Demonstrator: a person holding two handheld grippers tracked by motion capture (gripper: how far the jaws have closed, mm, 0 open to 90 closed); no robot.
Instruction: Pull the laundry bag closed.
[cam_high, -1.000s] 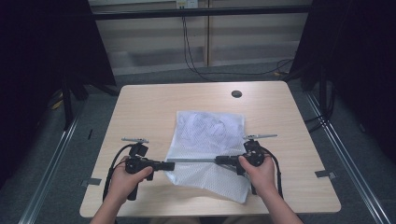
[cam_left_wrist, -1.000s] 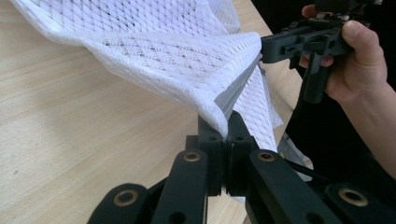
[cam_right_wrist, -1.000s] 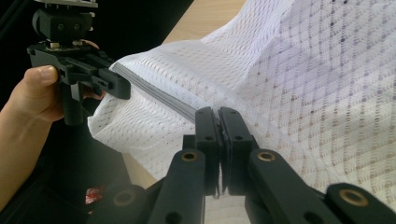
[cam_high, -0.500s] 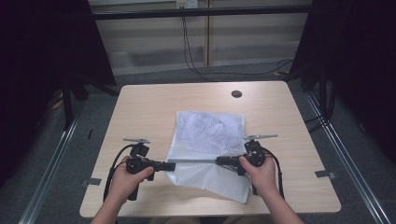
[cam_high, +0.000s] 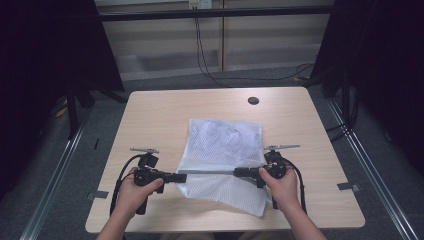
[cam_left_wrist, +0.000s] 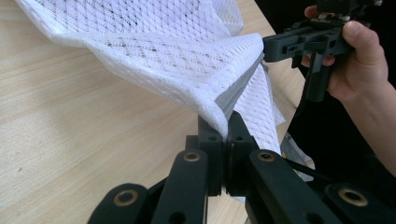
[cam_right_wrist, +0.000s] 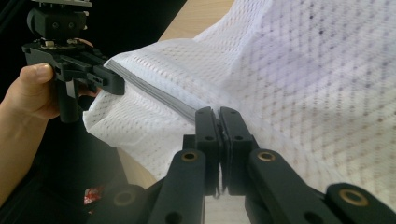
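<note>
floor (cam_high: 210, 82): grey carpet | table (cam_high: 160, 115): light wood | backdrop: dark curtains (cam_high: 45, 45)

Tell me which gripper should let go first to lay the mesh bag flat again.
Neither is clearly better placed. The left gripper and right gripper both pinch the grey edge of the white mesh bag, level with each other above the table. At a guess, lower both together.
</note>
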